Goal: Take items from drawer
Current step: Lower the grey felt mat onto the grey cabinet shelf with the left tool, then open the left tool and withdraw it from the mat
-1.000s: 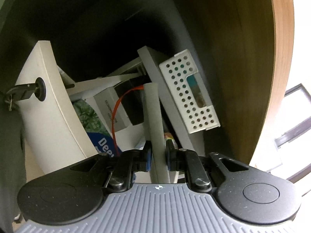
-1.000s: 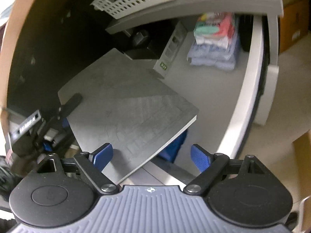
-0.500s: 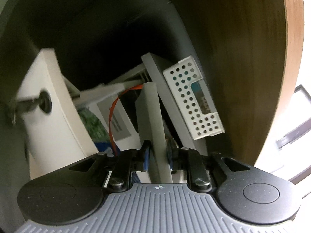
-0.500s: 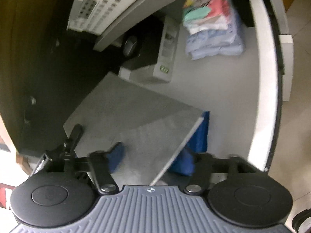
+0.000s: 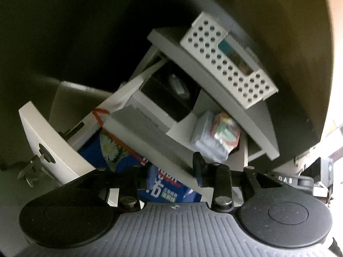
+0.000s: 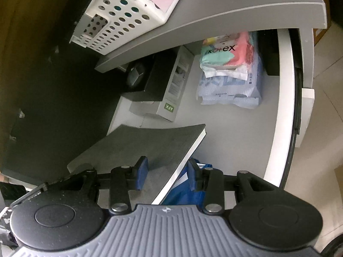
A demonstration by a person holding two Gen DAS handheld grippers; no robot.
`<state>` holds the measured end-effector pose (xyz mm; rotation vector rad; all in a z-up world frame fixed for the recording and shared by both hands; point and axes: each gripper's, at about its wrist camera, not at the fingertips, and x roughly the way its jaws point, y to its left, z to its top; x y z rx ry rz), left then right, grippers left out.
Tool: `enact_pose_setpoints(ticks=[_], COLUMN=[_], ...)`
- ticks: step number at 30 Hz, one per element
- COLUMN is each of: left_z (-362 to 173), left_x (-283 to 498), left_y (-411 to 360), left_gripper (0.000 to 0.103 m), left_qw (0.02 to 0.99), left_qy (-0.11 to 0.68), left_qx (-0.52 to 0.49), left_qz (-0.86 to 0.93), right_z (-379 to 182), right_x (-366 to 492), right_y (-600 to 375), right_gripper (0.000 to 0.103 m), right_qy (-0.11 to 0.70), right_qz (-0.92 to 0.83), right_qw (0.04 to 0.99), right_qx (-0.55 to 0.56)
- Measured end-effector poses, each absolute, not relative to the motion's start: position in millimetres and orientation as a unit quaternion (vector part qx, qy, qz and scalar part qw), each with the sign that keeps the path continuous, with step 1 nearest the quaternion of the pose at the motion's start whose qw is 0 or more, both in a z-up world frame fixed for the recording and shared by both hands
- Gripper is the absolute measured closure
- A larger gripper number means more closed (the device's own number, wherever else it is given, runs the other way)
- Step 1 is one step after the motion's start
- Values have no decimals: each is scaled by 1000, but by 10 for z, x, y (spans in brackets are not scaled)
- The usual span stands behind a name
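A flat grey board [image 5: 163,147] lies tilted above the open drawer [image 5: 49,141]. It passes slantwise between the fingers of my left gripper [image 5: 172,173], which stand open and apart from it. In the right wrist view the grey board [image 6: 150,145] has its white edge between the pads of my right gripper [image 6: 167,175]. That gripper is partly narrowed, with a gap still showing beside its right pad. Under the board is a blue bag [image 5: 120,156], also visible as the blue bag [image 6: 182,190] in the right wrist view.
Inside the drawer [image 6: 285,107] are a black-and-white box [image 6: 171,90] and stacked tissue packs [image 6: 231,79]. A white perforated basket [image 6: 120,21] sits on the grey cabinet top [image 6: 235,15] overhanging the drawer. A key [image 5: 32,169] sticks out of the drawer front.
My left gripper has opened off the board, which now lies slanted between its fingers. My right gripper's fingers have narrowed around the board's edge and moved closer to it.
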<state>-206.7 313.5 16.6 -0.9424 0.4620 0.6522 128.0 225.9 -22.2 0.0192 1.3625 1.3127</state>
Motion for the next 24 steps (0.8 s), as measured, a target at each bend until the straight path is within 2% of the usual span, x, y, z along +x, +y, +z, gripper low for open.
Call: enact_pose_setpoints(ticks=[3, 4, 8, 9, 10, 11, 16, 21, 24], left_z=[187, 183, 211, 244, 279, 309, 377, 376, 360], left_x=[-2051, -2058, -2121, -2146, -2174, -2203, -2282, -2266, -2230], left_y=[3163, 3163, 3149, 3139, 3128, 3122, 3088, 3038, 3002], left_gripper=[47, 37, 34, 33, 32, 31, 31, 31, 31], left_qw=[813, 811, 808, 809, 811, 813, 818, 824, 827], left_qy=[242, 248, 255, 252, 248, 246, 242, 250, 255], left_qx=[-443, -447, -451, -448, -445, -443, -434, -416, -410], left_qz=[290, 286, 283, 285, 287, 288, 291, 293, 288], right_z=[-269, -283, -341, -353, -362, -365, -325, -301, -231], right_x=[1278, 1271, 1230, 1223, 1209, 1180, 1063, 1027, 984], right_y=[2301, 2317, 2365, 2375, 2388, 2407, 2477, 2413, 2335], right_gripper=[59, 59, 59, 61, 70, 70, 69, 68, 64], right_qy=[584, 584, 580, 578, 577, 576, 559, 556, 543], right_qz=[559, 557, 551, 551, 551, 551, 556, 552, 556], right_qw=[588, 591, 600, 601, 602, 602, 608, 613, 620], right_qx=[7, 3, -12, -17, -24, -37, -93, -102, -109])
